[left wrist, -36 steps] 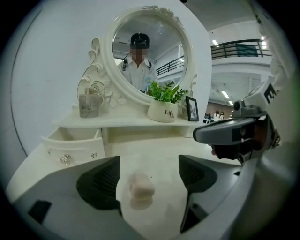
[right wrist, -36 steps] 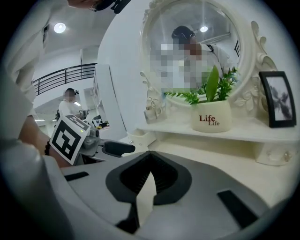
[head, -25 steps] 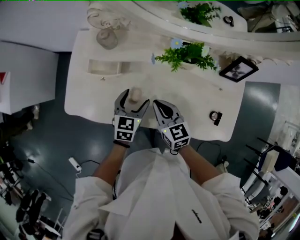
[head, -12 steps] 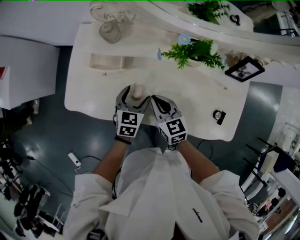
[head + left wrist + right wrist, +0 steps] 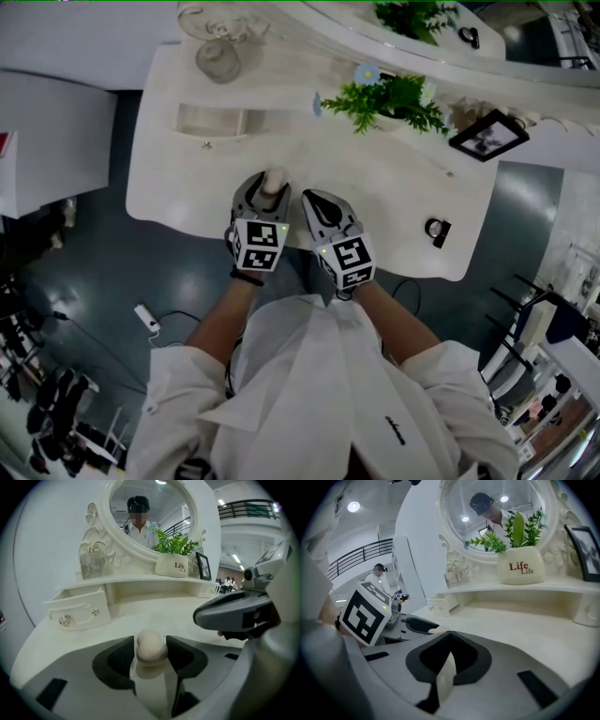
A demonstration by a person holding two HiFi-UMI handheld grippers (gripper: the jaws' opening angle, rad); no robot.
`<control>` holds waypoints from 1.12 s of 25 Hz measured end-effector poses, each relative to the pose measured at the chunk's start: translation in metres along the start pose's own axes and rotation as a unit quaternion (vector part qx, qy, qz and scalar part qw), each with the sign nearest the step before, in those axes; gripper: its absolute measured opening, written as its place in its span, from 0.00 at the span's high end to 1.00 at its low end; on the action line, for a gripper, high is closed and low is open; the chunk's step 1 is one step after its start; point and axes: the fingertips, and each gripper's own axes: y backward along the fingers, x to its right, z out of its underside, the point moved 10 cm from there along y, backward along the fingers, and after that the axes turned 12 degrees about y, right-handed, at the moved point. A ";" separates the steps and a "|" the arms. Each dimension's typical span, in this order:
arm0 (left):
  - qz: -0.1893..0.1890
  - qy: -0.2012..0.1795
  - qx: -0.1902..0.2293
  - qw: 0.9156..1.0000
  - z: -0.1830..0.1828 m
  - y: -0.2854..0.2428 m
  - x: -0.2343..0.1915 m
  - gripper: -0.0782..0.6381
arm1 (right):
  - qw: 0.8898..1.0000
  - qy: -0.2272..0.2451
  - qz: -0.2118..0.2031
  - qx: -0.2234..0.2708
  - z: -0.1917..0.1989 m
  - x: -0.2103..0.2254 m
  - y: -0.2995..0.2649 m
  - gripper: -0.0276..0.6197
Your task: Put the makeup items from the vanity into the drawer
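A beige egg-shaped makeup sponge (image 5: 273,180) stands upright on the white vanity top (image 5: 375,202) near its front edge. My left gripper (image 5: 265,189) has just been closing its jaws, and both pads now press on the sponge's (image 5: 151,645) sides. My right gripper (image 5: 315,202) hovers just to the right of it, its jaws together with nothing between them (image 5: 446,662). A small drawer (image 5: 210,123) stands pulled out at the back left of the vanity; its front with two knobs (image 5: 78,612) is seen in the left gripper view.
A potted plant (image 5: 389,101) marked "Life" (image 5: 520,567), a picture frame (image 5: 482,137) and a glass bottle (image 5: 217,60) stand on the back shelf under the round mirror (image 5: 149,515). A small black ring-like item (image 5: 431,229) lies at the right.
The left gripper's jaws have narrowed from wide apart onto the sponge, and it has sunk slightly. The right gripper has stayed put.
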 end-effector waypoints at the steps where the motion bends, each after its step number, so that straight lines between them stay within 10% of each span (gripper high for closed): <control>1: -0.001 -0.002 -0.004 1.000 0.001 -0.001 0.001 0.58 | 1.000 0.000 0.001 0.001 0.000 0.000 0.001 0.93; 28: 0.000 0.035 0.093 0.995 -0.054 0.048 -0.024 0.70 | 0.999 0.040 -0.018 0.032 -0.068 -0.004 -0.046 0.93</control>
